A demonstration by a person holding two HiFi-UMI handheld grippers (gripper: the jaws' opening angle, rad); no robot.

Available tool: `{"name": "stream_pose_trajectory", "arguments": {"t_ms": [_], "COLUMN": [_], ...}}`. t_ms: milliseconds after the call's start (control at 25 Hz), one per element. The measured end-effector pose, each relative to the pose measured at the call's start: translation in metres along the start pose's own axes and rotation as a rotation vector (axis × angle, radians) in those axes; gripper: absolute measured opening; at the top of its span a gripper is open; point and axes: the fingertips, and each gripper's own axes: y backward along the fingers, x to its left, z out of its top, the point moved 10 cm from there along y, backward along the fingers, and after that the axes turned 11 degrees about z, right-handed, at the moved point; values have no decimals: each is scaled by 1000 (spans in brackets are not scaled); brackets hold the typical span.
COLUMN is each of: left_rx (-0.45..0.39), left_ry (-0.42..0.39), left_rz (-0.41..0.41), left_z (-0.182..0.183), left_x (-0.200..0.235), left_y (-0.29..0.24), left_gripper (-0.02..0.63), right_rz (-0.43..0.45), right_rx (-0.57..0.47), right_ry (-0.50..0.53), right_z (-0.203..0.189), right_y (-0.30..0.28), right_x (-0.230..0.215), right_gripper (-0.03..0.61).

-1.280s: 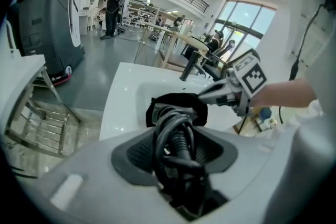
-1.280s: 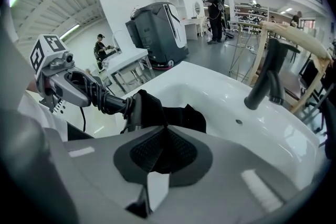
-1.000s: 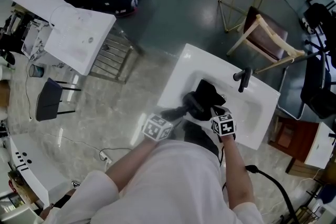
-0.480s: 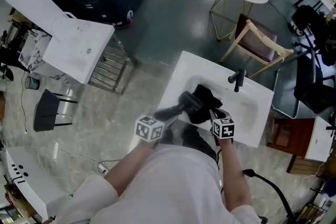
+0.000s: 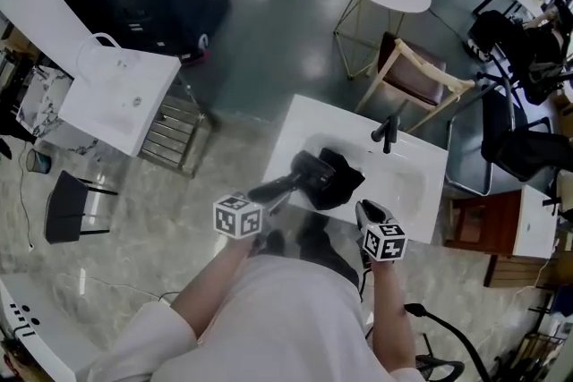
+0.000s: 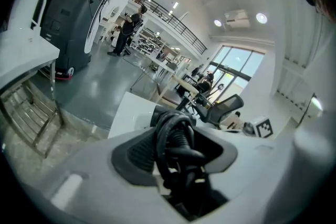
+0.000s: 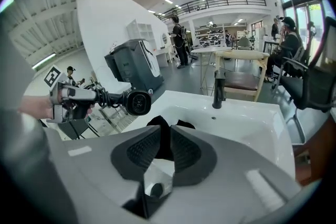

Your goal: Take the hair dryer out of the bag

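Left gripper (image 5: 271, 190) clamped on hair dryer (image 5: 309, 172) handle, dryer held clear of black bag (image 5: 343, 181) in sink (image 5: 416, 183). Right gripper (image 5: 368, 212) jaws nearly together, empty.

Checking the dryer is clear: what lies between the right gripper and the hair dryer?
The black bag, lying in the sink; the head view shows it between the right gripper and the hair dryer.

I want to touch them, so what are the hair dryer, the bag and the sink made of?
The hair dryer looks like matt black plastic: a rigid moulded shell. The bag seems soft black cloth: it lies crumpled. The sink is glossy white, likely ceramic; light shines off it.
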Motion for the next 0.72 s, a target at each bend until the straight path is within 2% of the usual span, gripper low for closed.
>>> {"name": "stream_pose_trajectory", "arguments": {"t_ms": [160,320,720], "left_rx": [-27,-44,-95], "left_ry": [44,32,82], "left_rz": [-37,-59,-76], "left_z": [6,14,20], "left_x": [1,-6,-35], "left_y": [9,18,35], "left_gripper": [199,199,198], "right_rz": [-32,-69,-97], "right_rx": [-62,-125,-238], "right_ry": [-50,-81,-98], "right_z": [-15,-27,-25], "right_y": [29,57,108], "right_x": [21,36,25], "right_gripper": [64,54,25]}}
